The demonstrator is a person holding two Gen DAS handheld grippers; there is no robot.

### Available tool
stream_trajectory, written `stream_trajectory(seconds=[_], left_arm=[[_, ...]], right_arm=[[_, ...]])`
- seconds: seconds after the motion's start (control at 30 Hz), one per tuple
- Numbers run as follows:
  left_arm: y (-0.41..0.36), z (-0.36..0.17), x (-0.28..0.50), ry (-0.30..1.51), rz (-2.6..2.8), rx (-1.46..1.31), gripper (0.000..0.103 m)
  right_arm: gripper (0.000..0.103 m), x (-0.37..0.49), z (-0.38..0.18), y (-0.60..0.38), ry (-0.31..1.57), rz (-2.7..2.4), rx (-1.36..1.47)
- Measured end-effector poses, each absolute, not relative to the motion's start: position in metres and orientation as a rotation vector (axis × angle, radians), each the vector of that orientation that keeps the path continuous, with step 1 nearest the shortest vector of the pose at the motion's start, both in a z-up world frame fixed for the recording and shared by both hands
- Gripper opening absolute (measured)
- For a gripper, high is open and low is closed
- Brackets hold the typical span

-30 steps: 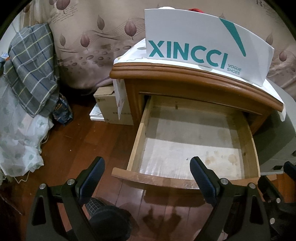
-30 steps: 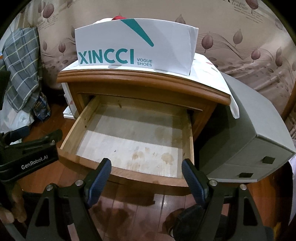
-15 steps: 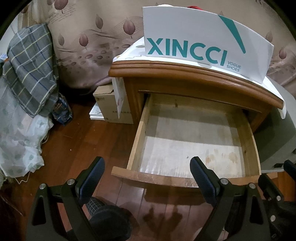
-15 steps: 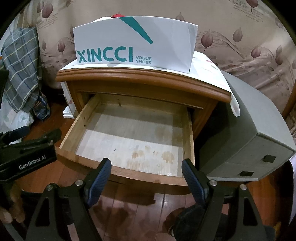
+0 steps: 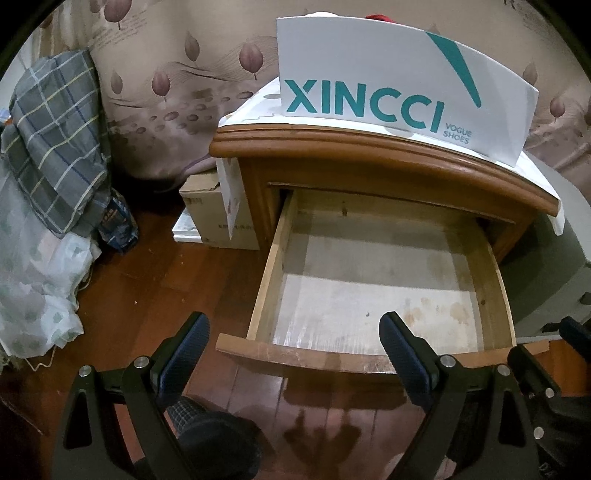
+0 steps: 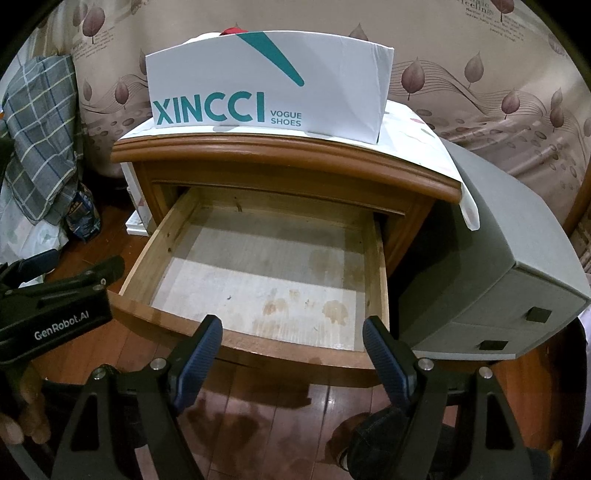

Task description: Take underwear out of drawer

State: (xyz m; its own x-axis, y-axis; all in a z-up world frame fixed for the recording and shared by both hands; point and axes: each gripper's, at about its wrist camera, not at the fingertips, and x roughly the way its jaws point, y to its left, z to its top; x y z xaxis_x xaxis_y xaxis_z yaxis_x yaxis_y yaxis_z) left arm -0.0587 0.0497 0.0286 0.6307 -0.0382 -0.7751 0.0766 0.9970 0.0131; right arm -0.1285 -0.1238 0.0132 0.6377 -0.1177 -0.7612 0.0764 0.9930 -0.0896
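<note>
The left gripper (image 5: 293, 341) had its fingers (image 5: 186, 341) spread wide with nothing between them, angled steeply down toward the front edge of the open drawer (image 5: 495, 280). One finger hung over the wooden floor (image 5: 147, 295) at about 7 o'clock of the drawer, the other over the drawer's front rail near 5 o'clock. The right gripper (image 6: 291, 345) was posed the same way: fingers (image 6: 384, 354) wide apart, gripping nothing, tilted down, both tips just before the drawer's front rail at 6 o'clock. In the right wrist view the left gripper's black body sat at 9 o'clock, with a person's hand (image 6: 26, 413) under it at the lower left edge.

The drawer stood pulled out of the wooden nightstand (image 6: 288, 158); only its bare, stained bottom showed, and no underwear could be seen inside. On the nightstand's top stood a white shoe box (image 6: 266, 85), with something red (image 6: 232, 31) showing just above its back edge; whether that was the underwear could not be told. A grey cabinet (image 6: 509, 273) stood at 3 o'clock of the nightstand, a cardboard box (image 5: 207, 218) at 9 o'clock, and a plaid cloth (image 5: 55, 147) further out at 9 o'clock.
</note>
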Motion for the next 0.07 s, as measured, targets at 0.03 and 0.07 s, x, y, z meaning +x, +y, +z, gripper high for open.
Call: stream_trajectory(seconds=[0.03,0.07], left_arm=[[0.0496,0.0289,-0.059,0.883,-0.065,0.051,0.092],[0.0487,0.0288,-0.0593,0.882,-0.068,0.053,0.092]], right_arm=[[0.08,-0.1284,0.0134,-0.124,0.871,-0.112,-0.05],[0.08,-0.1283,0.0133,-0.124,0.871,-0.111,-0.049]])
